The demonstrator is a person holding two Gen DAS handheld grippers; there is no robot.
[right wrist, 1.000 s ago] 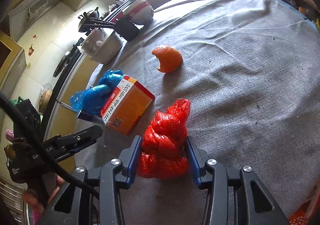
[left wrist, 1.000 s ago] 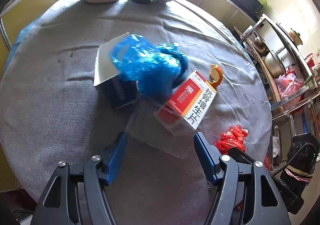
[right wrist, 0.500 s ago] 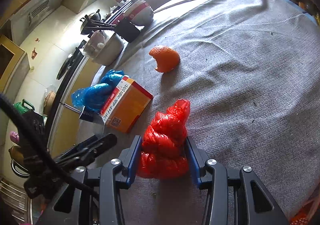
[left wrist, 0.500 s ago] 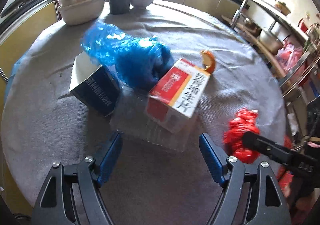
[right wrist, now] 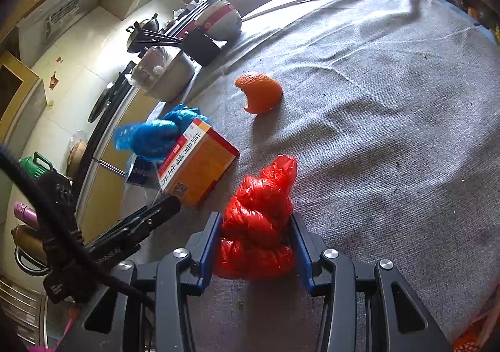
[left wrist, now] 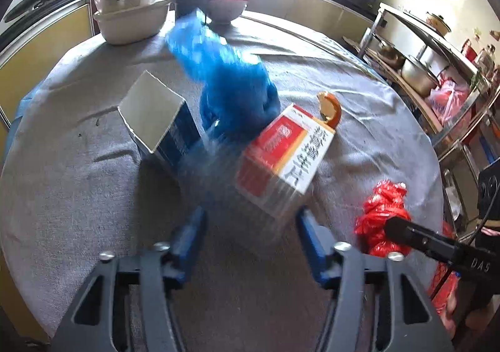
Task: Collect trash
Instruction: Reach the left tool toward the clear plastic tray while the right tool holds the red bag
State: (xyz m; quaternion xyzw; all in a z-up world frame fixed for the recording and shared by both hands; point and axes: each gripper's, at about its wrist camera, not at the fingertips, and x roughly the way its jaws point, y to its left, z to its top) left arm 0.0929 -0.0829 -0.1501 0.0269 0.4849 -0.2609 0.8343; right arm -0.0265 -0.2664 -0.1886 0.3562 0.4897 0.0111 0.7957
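Reaching over the grey tablecloth, the left gripper stands wide open, holding nothing, its blurred fingers flanking a clear tray beneath the red-and-white box and blue bag.

On the right wrist view, the right gripper has closed its fingers against both sides of the red bag; orange peel lies farther off.

Desk, grey cloth. At its far edge: white tub, red-banded bowl, dark chopstick cup.
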